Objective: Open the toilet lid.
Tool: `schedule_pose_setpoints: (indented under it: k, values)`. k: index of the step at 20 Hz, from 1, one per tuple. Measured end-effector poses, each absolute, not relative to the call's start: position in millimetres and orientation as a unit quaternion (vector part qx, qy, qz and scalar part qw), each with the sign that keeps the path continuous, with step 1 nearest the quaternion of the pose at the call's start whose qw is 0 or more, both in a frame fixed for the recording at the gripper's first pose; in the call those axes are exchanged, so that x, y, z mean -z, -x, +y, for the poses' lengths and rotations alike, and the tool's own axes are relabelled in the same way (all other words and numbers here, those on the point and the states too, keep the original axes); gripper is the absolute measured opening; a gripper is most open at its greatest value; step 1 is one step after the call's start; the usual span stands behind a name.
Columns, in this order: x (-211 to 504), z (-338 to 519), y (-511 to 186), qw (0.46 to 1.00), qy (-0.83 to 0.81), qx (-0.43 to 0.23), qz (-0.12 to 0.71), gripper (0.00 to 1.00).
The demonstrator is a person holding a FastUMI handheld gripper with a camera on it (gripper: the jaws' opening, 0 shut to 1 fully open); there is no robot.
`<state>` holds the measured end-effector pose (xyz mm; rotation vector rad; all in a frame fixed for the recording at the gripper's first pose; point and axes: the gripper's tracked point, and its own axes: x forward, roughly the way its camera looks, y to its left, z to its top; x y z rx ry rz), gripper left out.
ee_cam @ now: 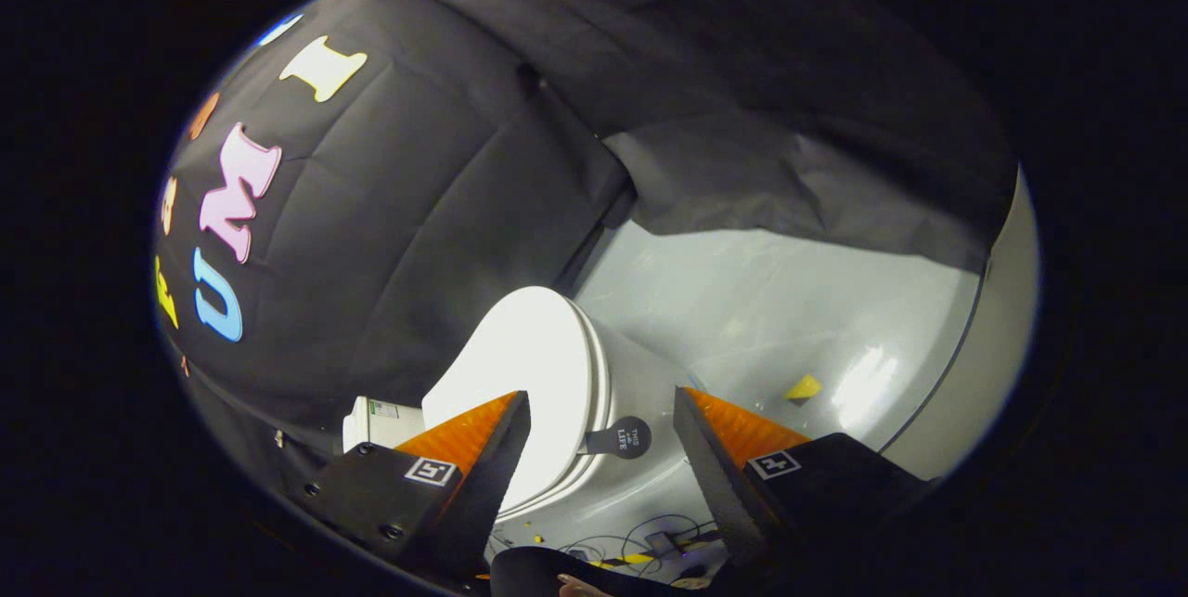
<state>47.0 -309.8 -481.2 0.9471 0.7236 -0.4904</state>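
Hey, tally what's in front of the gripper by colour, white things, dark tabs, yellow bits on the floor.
White: 2, the closed oval toilet lid and the toilet tank
Dark grey: 1, the round lift tab, between the open gripper fingers
Yellow: 1, the floor scrap
Total: 4

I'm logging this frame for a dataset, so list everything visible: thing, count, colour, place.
toilet lid: one, white, closed, just ahead of the fingers.
lift tab: one, dark grey, at the lid's rim, between the fingers.
toilet bowl: one, white, under the lid.
cistern: one, white, behind the lid, by the cloth wall.
floor: grey, glossy, beyond the toilet.
yellow scrap: one, on the floor beyond the toilet.
cables: several, dark, on the floor below the bowl.
tool: one, black with orange fingers, open, holding nothing.
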Motion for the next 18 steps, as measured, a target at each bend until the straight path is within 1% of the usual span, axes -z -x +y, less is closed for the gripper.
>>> schedule_pose_setpoints:
  k: [6, 10, 11, 14, 17, 18]
  values:
    - [535, -294, -45, 0.753, -0.503, 0.219, 0.364, 0.98]
    - [556, -275, -55, 0.735, -0.527, 0.195, 0.378, 0.97]
    - [562, -269, -57, 0.732, -0.528, 0.191, 0.385, 0.89]
    - [570, -263, -62, 0.728, -0.539, 0.179, 0.383, 0.74]
    - [582, -265, -61, 0.719, -0.553, 0.191, 0.375, 0.41]
    - [578, -263, -61, 0.718, -0.559, 0.185, 0.372, 0.29]
